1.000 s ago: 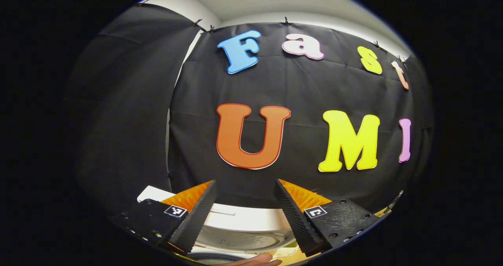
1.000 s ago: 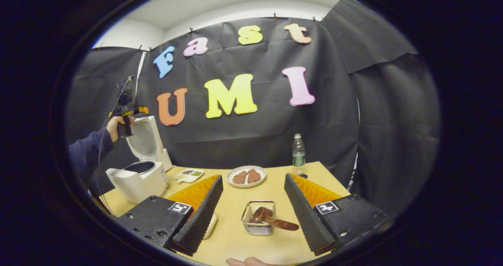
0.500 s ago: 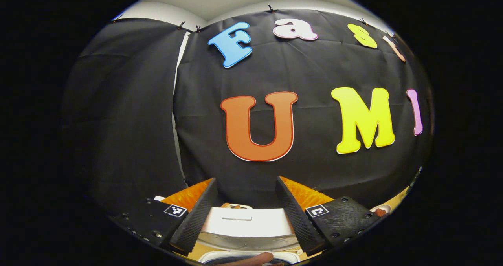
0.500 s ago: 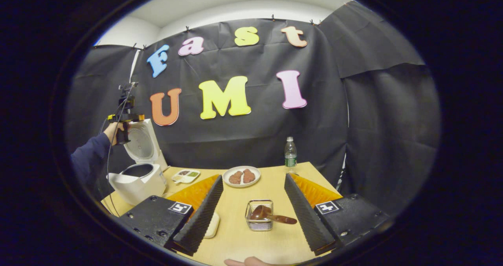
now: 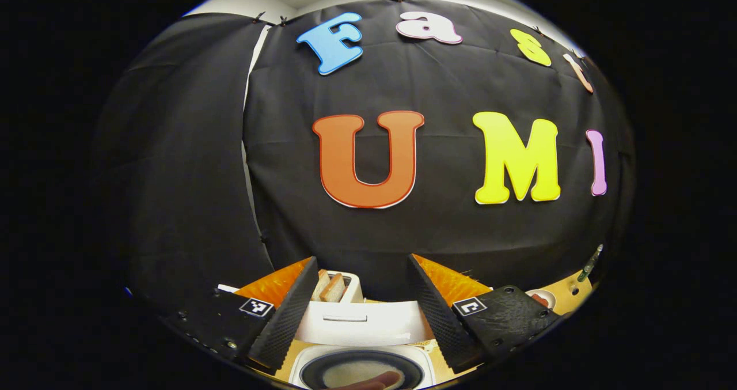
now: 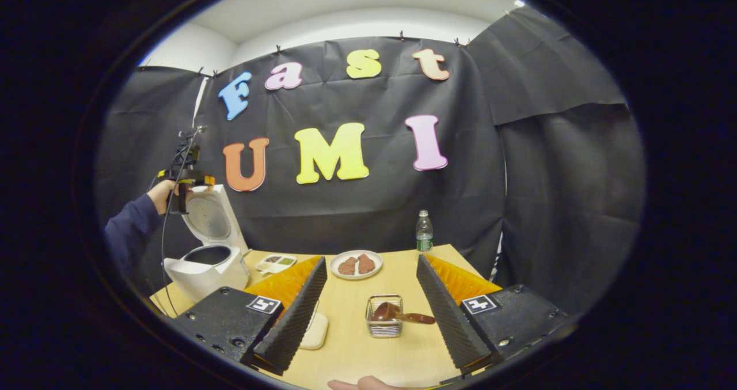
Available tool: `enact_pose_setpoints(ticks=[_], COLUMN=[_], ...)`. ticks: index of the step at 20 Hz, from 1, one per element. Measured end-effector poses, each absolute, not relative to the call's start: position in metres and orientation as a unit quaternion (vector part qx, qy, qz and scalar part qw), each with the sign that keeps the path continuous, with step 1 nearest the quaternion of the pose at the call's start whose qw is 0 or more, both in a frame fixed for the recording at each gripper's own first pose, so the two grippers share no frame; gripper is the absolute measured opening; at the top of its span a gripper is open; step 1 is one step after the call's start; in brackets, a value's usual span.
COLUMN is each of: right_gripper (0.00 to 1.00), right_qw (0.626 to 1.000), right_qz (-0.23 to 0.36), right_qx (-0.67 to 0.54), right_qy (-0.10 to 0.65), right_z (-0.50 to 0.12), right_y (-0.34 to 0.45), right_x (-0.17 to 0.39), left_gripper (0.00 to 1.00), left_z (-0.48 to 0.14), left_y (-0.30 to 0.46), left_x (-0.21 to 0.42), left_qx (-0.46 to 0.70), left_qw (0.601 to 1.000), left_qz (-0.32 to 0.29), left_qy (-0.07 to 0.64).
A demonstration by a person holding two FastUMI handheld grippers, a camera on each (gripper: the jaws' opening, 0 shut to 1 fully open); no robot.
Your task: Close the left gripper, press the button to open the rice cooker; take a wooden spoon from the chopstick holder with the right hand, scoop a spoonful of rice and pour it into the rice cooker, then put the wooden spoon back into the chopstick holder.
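The white rice cooker [image 6: 201, 266] stands at the table's left with its lid [image 6: 210, 217] raised. In the left gripper view the lid's top edge [image 5: 357, 324] lies between my fingers, and the pot's dark opening [image 5: 360, 373] is just below. My left gripper [image 5: 363, 260] is open and empty; a hand holds this left gripper [image 6: 183, 181] above the lid. My right gripper [image 6: 371, 260] is open over the table. Ahead of it, between the fingers, a wire chopstick holder [image 6: 384, 321] holds a brown wooden spoon [image 6: 403, 316] with its handle sticking out to the right.
A plate with brown food [image 6: 356, 263], a clear bottle [image 6: 424, 231] and a small sauce tray [image 6: 276, 261] sit at the back of the wooden table [image 6: 357, 355]. A cream dish [image 6: 315, 332] lies by my right gripper's left finger. A toaster with bread [image 5: 335, 286] stands behind the cooker.
The left gripper view has tipped down and drawn back over the open lid, so the pot's opening and the toaster now show. The right gripper has barely shifted.
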State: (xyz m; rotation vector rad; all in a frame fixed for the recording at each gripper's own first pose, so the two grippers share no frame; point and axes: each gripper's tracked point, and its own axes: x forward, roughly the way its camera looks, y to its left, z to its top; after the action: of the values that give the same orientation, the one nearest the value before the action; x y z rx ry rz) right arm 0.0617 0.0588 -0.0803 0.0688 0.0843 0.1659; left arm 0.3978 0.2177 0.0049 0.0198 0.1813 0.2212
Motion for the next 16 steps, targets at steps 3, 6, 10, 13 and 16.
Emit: enact_pose_setpoints(ticks=[3,6,10,13,16], right_gripper=[0.96,0.96,1.0,0.98,0.99], right_qw=[0.995,0.995,0.997,0.996,0.997], right_qz=[0.087,0.085,0.06,0.056,0.059], right_qx=[0.039,0.044,0.039,0.036,0.019], right_qy=[0.037,0.03,0.041,0.052,0.048], right_z=[-0.078,-0.077,-0.084,-0.092,-0.099], right_y=[0.059,0.056,0.042,0.041,0.044], right_x=[0.051,0.04,0.035,0.026,0.012], left_gripper=[0.97,0.96,0.95,0.92,0.93], left_z=[-0.004,-0.02,-0.047,-0.07,-0.097], left_y=[0.21,0.2,0.178,0.172,0.169], left_x=[0.374,0.348,0.31,0.281,0.258], left_qx=[0.01,0.009,0.011,0.013,0.01], left_qw=[0.99,0.989,0.992,0.992,0.991], left_qz=[0.1,0.095,0.066,0.059,0.057], left_qy=[0.103,0.11,0.111,0.113,0.119])
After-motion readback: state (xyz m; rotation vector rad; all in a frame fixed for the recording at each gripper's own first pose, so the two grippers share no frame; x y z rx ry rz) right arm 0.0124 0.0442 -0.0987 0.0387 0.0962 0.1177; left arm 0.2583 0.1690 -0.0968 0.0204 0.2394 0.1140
